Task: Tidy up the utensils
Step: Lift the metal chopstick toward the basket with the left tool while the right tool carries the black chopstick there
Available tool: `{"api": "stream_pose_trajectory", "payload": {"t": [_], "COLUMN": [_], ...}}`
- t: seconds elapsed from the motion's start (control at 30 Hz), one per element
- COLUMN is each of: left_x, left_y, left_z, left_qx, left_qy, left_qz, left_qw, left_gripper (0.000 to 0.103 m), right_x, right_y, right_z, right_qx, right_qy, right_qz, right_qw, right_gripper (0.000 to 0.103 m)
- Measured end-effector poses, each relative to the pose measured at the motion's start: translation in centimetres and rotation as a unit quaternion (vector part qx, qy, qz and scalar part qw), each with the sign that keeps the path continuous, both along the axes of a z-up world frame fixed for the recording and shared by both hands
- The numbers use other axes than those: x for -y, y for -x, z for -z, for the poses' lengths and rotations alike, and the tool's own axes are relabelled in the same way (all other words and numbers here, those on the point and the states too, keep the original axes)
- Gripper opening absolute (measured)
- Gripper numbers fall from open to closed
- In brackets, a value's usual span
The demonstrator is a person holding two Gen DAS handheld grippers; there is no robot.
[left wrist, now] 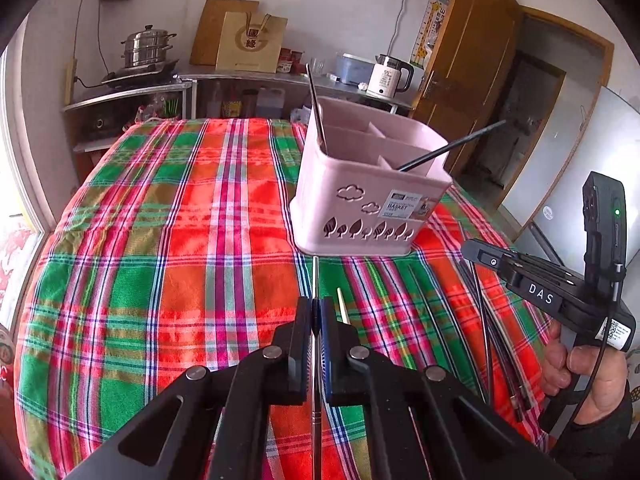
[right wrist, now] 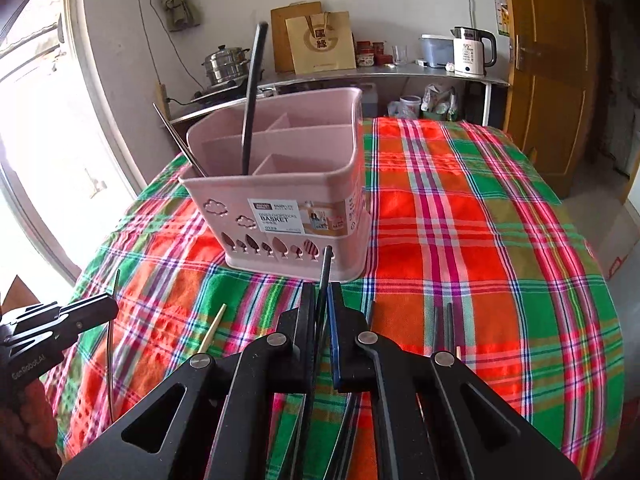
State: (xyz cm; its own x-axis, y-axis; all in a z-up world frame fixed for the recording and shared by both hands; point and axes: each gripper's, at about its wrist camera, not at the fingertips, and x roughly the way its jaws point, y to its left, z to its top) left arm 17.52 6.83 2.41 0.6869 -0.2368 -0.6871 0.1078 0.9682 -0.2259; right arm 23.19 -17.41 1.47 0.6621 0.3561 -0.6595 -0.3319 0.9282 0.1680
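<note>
Table with plaid cloth fills most of both views. Red, green, white checks.

Pink basket stands upright on the cloth, toward the far side, ahead of both my grippers. Divided into compartments. Printed label and cut-out trees on the near wall.

In the basket: one black chopstick leaning in a near compartment, top end well above the rim. One metal chopstick leaning out over the left corner of the basket in the right wrist view. Cannot tell exactly which compartment that one sits in.

My left gripper: jaws drawn narrow, clamped on a silver metal chopstick. It runs straight forward between the pads, tip just short of the basket's base.

My right gripper: jaws narrow, pinching a black chopstick. Its tip points up toward the basket's near wall, just beside the tree cut-outs.

Loose on the cloth: a pale wooden chopstick lying near, between the two grippers. A bundle of dark chopsticks lying on the near right of the cloth, below my right gripper in the left wrist view.
</note>
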Motion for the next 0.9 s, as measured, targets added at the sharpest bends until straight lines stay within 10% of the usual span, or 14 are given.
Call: {"api": "stream_pose_trajectory", "payload": {"t": [0.9], "left_x": [0.9], "left_y": [2.7], "left_z": [-8.8], "left_qx": [0.086], "left_qy": [-0.010], "left_qz": [0.026], "left_qw": [0.9959], "left_gripper": [0.004], "right_x": [0.9], "right_y": [6.6], "right_z": [-10.0], "right_qx": [0.131], "right_qy": [-0.034], "right_qz": [-0.022], "right_qw": [0.991], "right_gripper": [0.005]}}
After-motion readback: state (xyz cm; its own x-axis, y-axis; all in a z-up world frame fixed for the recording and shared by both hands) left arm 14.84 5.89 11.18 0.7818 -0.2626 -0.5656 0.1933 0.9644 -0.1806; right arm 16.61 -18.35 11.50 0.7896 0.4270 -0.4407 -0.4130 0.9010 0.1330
